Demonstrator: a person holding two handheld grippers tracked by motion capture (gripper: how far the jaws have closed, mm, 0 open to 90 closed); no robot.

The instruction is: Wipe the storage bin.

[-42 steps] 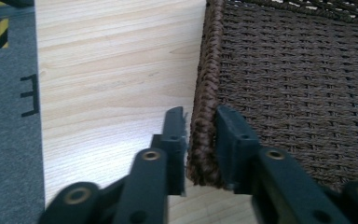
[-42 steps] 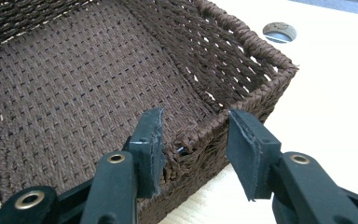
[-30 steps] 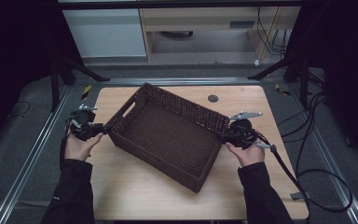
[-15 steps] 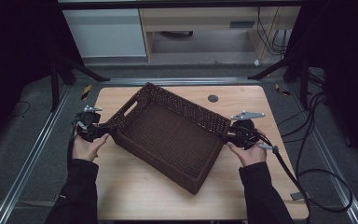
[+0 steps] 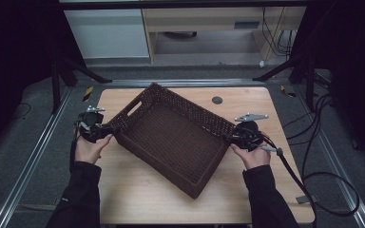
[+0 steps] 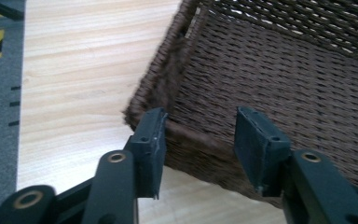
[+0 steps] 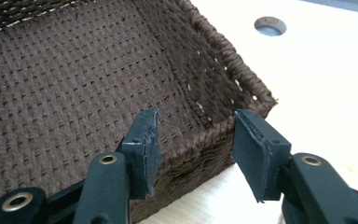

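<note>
Both grippers have let go since the earlier frames. Left hand (image 5: 91, 147) has backed off a touch toward the table's left edge; right hand (image 5: 253, 154) hasn't budged, and the basket (image 5: 171, 137) sits where it was.

Basket position: flat on the wooden table (image 5: 285, 190), rotated diagonally, one handled end toward the far left, one corner pointing at the person. Empty inside.

Handling, my read: woven brown wicker, so light, and fairly stiff as a shell but with some give at the rim. The rough weave should grip well on the pads, low slip risk. Not fragile, though a hard pinch could deform the wall. Best holds are the thick braided rim on opposite sides, or the cut-out handle (image 5: 134, 106) at the far-left end. Two-handed lift makes sense given the width.

Left gripper (image 5: 108, 136): jaws have just been opening, now wide. In the left gripper view the basket's near wall (image 6: 205, 144) runs across the gap, but the pads (image 6: 151, 140) aren't pressing on it. Holding nothing.

Right gripper (image 5: 230, 139): jaws opened, then eased back in slightly, still clearly apart. In the right gripper view they straddle the rim (image 7: 200, 135) near a corner, gaps visible, no clamp.
</note>
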